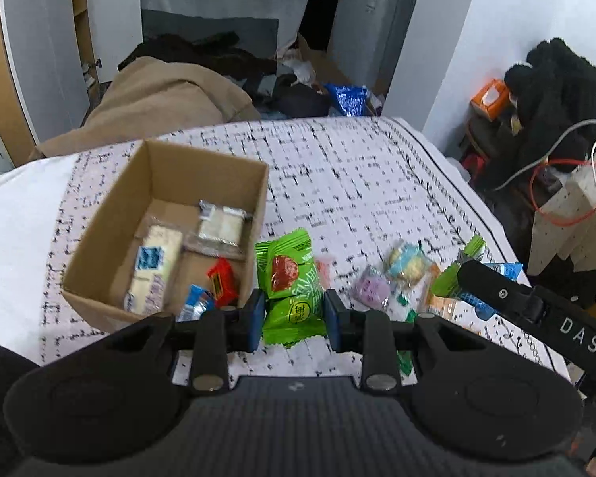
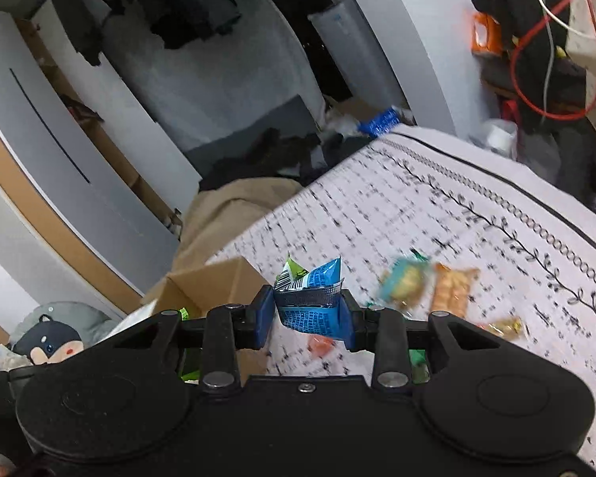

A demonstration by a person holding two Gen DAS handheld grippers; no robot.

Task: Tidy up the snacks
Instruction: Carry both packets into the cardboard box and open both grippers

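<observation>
An open cardboard box (image 1: 99,262) on the patterned cloth holds cracker packs (image 1: 155,266), a red candy (image 1: 222,280) and a blue one. Just right of the box, my left gripper (image 1: 295,320) is shut on a green snack packet (image 1: 294,314), its blue pads pressing both sides. A second green packet (image 1: 286,266) lies against it, just beyond. My right gripper (image 2: 308,312) is shut on a blue packet (image 2: 310,310), held above the cloth, with a green-white wrapper (image 2: 292,270) sticking up behind it. The box corner (image 2: 214,278) shows to its left.
Loose snacks lie on the cloth (image 1: 357,183): a purple one (image 1: 371,290), a blue-yellow one (image 2: 403,282), an orange cracker pack (image 2: 453,290) and small candies (image 2: 504,326). Bedding (image 1: 167,95) is piled beyond the far edge. Cables and dark clothes (image 1: 556,91) sit to the right.
</observation>
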